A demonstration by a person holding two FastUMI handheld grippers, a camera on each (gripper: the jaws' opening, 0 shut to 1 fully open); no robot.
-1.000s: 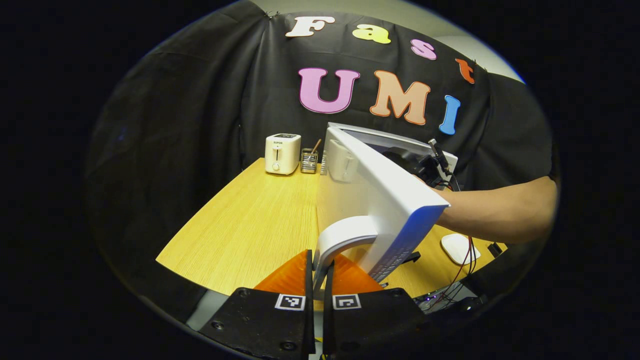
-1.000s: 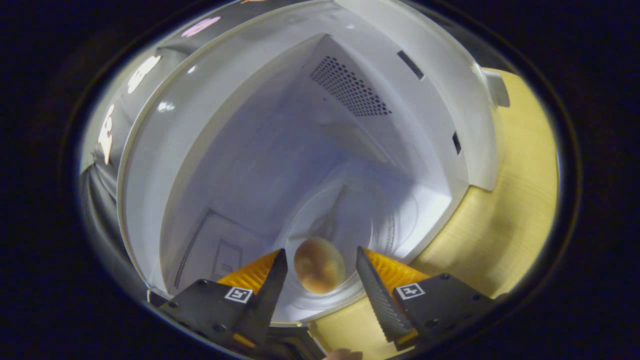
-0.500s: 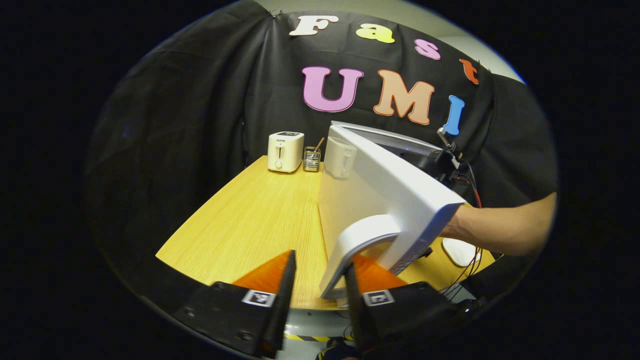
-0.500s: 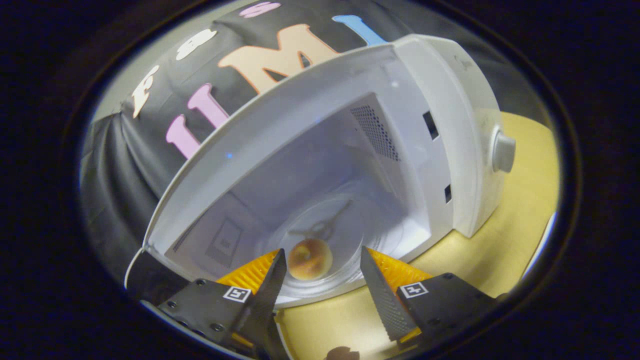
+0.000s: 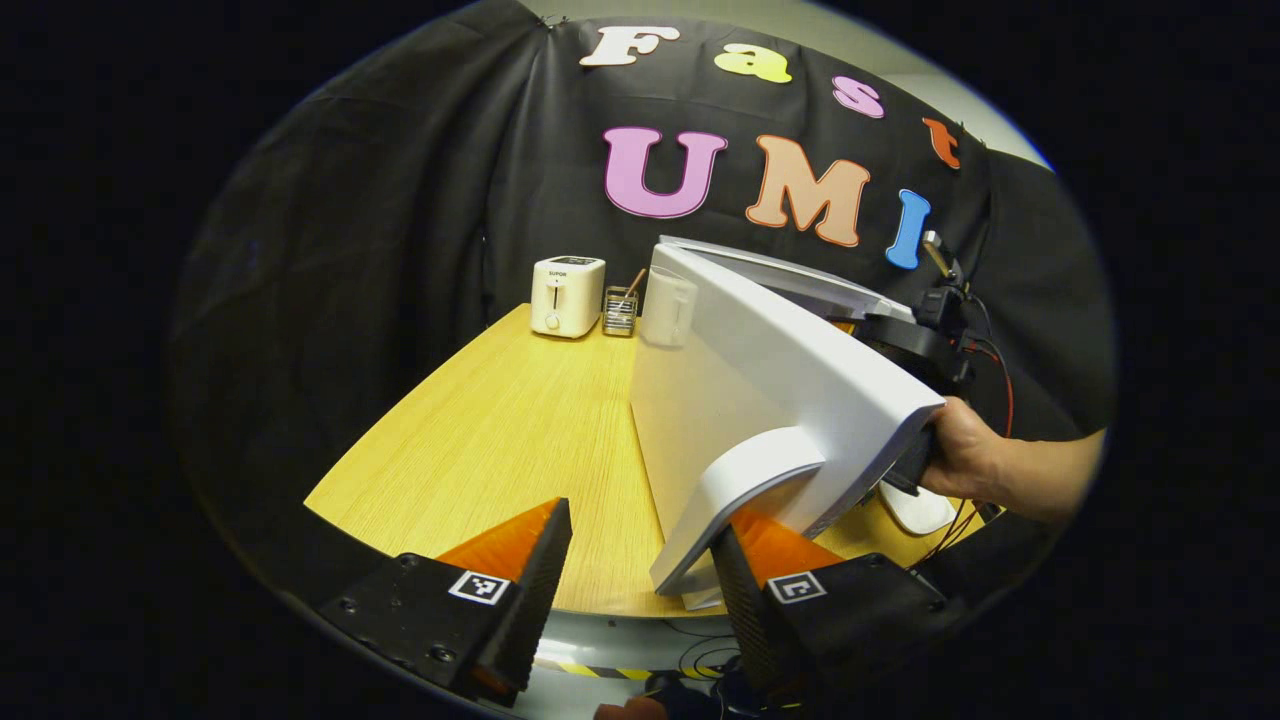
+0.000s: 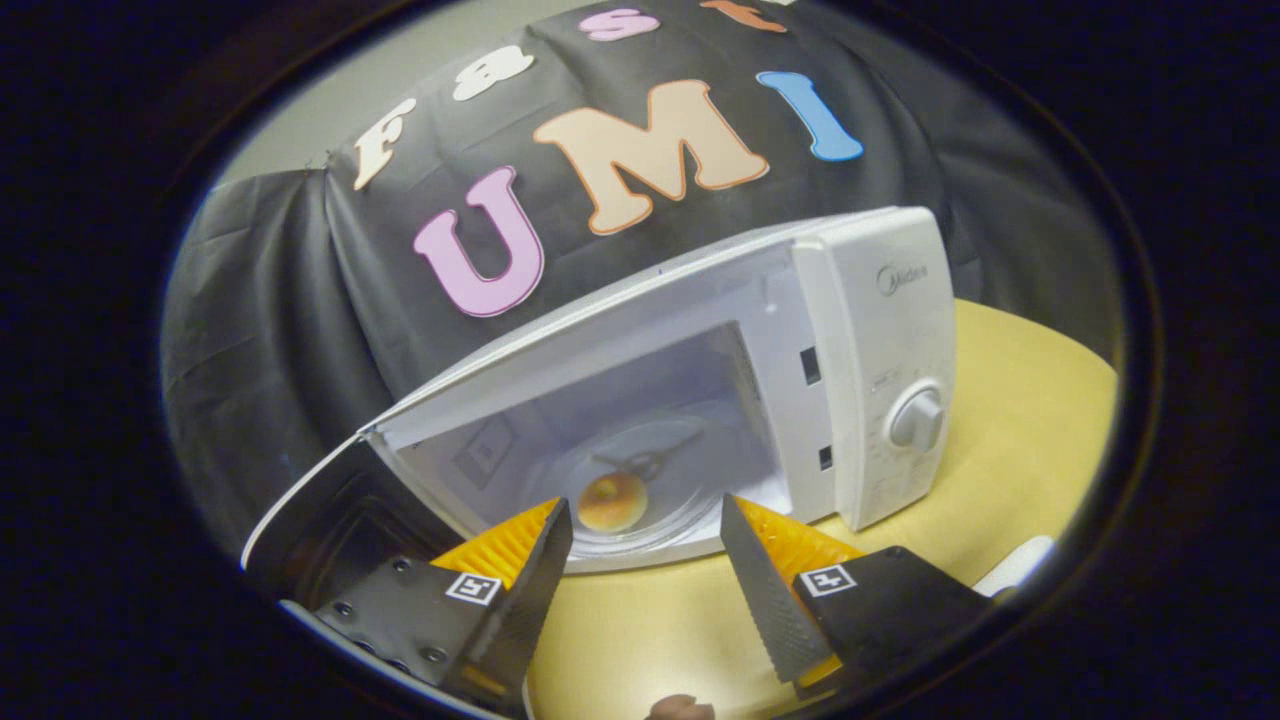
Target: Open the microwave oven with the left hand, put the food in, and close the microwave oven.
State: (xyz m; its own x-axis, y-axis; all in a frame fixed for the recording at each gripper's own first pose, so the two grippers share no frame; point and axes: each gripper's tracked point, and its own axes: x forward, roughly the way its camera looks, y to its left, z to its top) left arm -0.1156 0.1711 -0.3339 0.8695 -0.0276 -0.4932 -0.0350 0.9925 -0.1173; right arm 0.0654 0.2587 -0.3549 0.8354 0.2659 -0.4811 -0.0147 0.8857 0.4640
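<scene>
Microwave oven (image 5: 800,290), white, standing on the wooden table (image 5: 500,440) in the left gripper view, its door (image 5: 780,370) swung wide toward the camera. The left tool (image 5: 640,580) is spread open at the bottom of this view; the door's curved handle (image 5: 740,500) lies between its fingers, just beside the right-hand one, and whether they touch cannot be told. Behind the door edge a hand (image 5: 965,455) holds the other tool. At the far end of the table stand a toaster (image 5: 567,296), a small wire holder (image 5: 620,312) and a white mug (image 5: 668,306).

In the right gripper view the microwave oven (image 6: 880,330) faces the camera with its cavity exposed and the door (image 6: 320,510) hanging open at lower left. A round, golden-brown piece of food (image 6: 612,501) rests on the glass turntable (image 6: 680,480) inside. The right tool (image 6: 645,570) is outside the cavity, over the table (image 6: 1000,450), fingers wide apart and holding nothing. A control knob (image 6: 917,418) sits on the right-hand panel.
</scene>
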